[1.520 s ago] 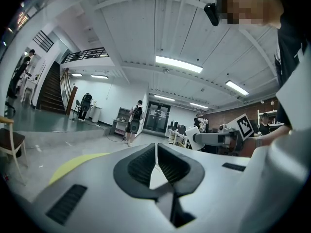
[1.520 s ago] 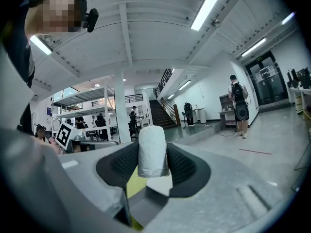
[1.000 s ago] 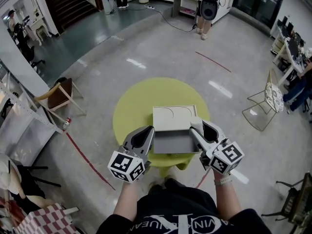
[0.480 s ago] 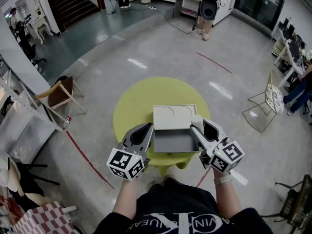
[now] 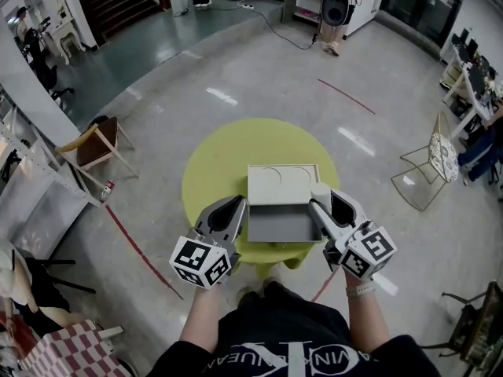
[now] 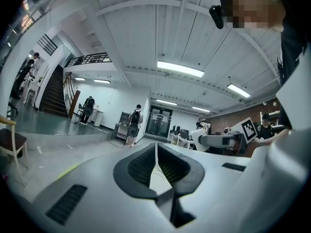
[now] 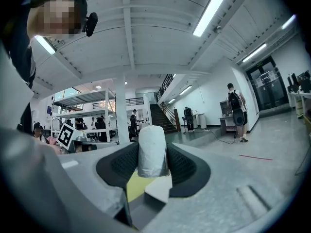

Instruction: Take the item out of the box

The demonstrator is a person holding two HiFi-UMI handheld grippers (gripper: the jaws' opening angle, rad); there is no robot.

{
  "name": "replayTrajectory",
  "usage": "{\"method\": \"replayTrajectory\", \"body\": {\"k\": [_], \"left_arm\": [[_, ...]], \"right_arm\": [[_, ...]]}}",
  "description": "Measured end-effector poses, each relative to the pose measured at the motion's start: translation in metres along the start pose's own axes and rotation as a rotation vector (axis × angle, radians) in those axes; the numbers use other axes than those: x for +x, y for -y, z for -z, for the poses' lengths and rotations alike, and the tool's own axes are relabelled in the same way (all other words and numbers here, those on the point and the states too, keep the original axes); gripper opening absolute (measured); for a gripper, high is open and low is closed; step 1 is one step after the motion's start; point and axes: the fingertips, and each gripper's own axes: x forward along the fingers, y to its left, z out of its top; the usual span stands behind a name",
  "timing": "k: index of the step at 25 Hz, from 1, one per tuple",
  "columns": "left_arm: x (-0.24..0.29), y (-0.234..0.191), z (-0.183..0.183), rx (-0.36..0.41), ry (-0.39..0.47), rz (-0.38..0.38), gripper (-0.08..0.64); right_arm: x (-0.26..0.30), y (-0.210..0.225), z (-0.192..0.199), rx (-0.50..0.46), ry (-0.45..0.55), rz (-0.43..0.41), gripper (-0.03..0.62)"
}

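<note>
We hold two tools over a round yellow-green table, one on either side of an open grey box. The box's tray sits near the table's near edge. Its pale lid lies flat just beyond and touching it, inner face up, with two round outlines on it.

Our right tool is clenched on the item, a white cylinder with a rounded end. In the right gripper view the dark ribbed pads press on both sides of the cylinder, and its rounded end sticks out past the jaw tips. Under it we see a strip of yellow table and a pale corner of the box. From the head view the cylinder is at the box's right side, where the tray meets the lid. We cannot tell whether it is lifted clear of the rim.

Our left tool holds nothing. In the left gripper view its jaws are pressed together, with only a thin seam between them. In the head view it lies beside the tray's left wall, its tip near the tray's far left corner.

A wooden chair stands on the floor well to the left of the table and a wire chair well to the right.
</note>
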Motion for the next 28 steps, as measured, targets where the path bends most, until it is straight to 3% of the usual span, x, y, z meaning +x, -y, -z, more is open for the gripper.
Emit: {"method": "replayTrajectory", "body": {"k": [28], "left_arm": [[0.0053,-0.0063,0.0050,-0.010,-0.002,-0.003,0.020]], "right_arm": [[0.0028,0.0069,0.0011,-0.004,0.013,0.013,0.176]]}}
